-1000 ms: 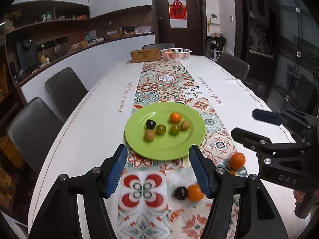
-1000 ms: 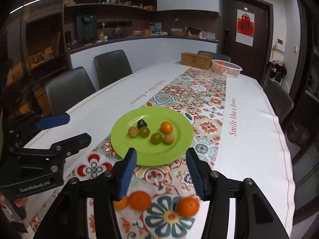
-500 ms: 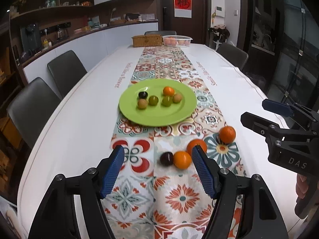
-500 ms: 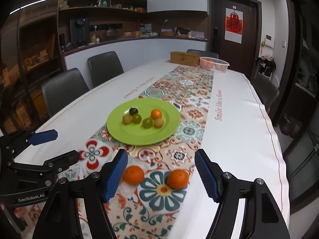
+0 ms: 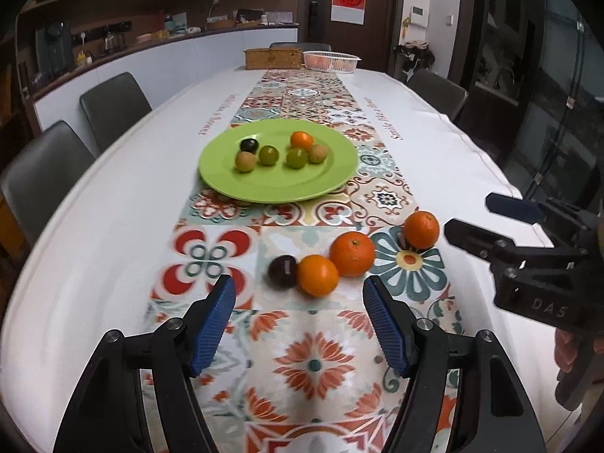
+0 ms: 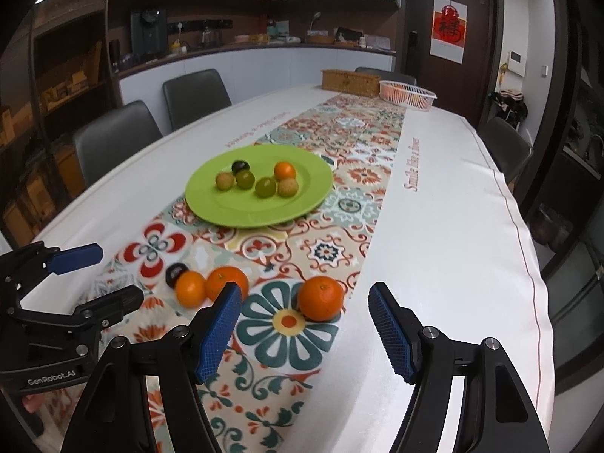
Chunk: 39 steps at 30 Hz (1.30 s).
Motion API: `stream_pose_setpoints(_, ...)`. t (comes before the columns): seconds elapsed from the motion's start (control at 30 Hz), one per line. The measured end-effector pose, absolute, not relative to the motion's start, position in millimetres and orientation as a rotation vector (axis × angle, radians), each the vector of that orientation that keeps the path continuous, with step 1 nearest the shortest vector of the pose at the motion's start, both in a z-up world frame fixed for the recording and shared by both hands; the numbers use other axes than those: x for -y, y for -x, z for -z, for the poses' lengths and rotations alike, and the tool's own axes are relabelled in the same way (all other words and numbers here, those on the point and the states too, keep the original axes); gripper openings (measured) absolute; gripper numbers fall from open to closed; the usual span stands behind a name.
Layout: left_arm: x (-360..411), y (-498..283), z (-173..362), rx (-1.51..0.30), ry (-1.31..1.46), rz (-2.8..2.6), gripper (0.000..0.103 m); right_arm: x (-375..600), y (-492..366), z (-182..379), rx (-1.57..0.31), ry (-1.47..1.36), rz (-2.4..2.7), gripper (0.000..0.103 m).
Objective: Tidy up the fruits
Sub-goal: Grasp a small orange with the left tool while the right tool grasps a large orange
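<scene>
- The left gripper (image 5: 298, 324) hangs over the patterned runner (image 5: 313, 362) on the desk (image 5: 94, 234); its blue fingers (image 5: 213, 317) have just been opening and stand well apart with nothing between them.
- The right gripper (image 6: 305, 330) is likewise spread, its jaws having just been opening, and grips nothing; an orange (image 6: 321, 298) lies on the runner just ahead of the gap, untouched.
- Just ahead of the left gripper a dark plum (image 5: 282, 271) touches a small orange (image 5: 318, 275), which touches a larger orange (image 5: 352, 253).
- The right gripper's orange sits apart to the right of that cluster, near the runner's edge.
- Farther on, a green plate (image 5: 279, 185) holds six small fruits: a dark one, two green, two tan and one orange.
- At the desk's far end stand a wicker box (image 5: 272, 58) and a white basket (image 5: 331, 61) just beside it.
</scene>
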<state>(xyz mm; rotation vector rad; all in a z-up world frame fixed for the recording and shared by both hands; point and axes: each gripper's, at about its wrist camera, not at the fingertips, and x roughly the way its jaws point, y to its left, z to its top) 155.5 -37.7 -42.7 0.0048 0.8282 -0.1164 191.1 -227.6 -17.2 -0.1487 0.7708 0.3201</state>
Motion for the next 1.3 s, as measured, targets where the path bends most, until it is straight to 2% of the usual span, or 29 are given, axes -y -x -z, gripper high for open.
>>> stream_pose_setpoints(0.03, 38.4, -157.3, 46.7, -0.838, 0.008, 0.124, 0.068, 228.1, -192.6, 20.7, -0.778, 0.154, -0.323, 0.070)
stream_pose_setpoints(0.1, 40.6, -160.4, 53.7, -0.858, 0.024, 0.131, 0.061, 228.2, -195.6, 26.5, -0.790, 0.166, -0.333, 0.070)
stream_pose_setpoints(0.5, 49.7, -183.5, 80.6, -0.948, 0.075, 0.169, 0.034, 231.6, -213.4, 48.6, -0.825, 0.116, -0.359, 0.069)
stream_pose_setpoints(0.7, 49.2, -189.0, 83.8, -0.952, 0.066, 0.146, 0.033, 231.5, -221.6, 57.1, -0.849, 0.108, -0.373, 0.063)
stream_pose_setpoints(0.83, 53.2, -193.8, 83.7, -0.949, 0.018, 0.125, 0.033, 232.3, -226.6, 62.6, -0.867, 0.089, -0.379, 0.063)
stream_pose_setpoints(0.93, 53.1, -196.6, 82.9, -0.946, 0.008, 0.118, 0.033, 232.0, -231.1, 68.2, -0.888, 0.080, -0.383, 0.058)
stream_pose_setpoints(1.3, 52.9, -206.5, 79.7, -0.935, 0.013, 0.126, 0.033, 227.4, -244.7, 76.6, -0.915, 0.076, -0.374, 0.058)
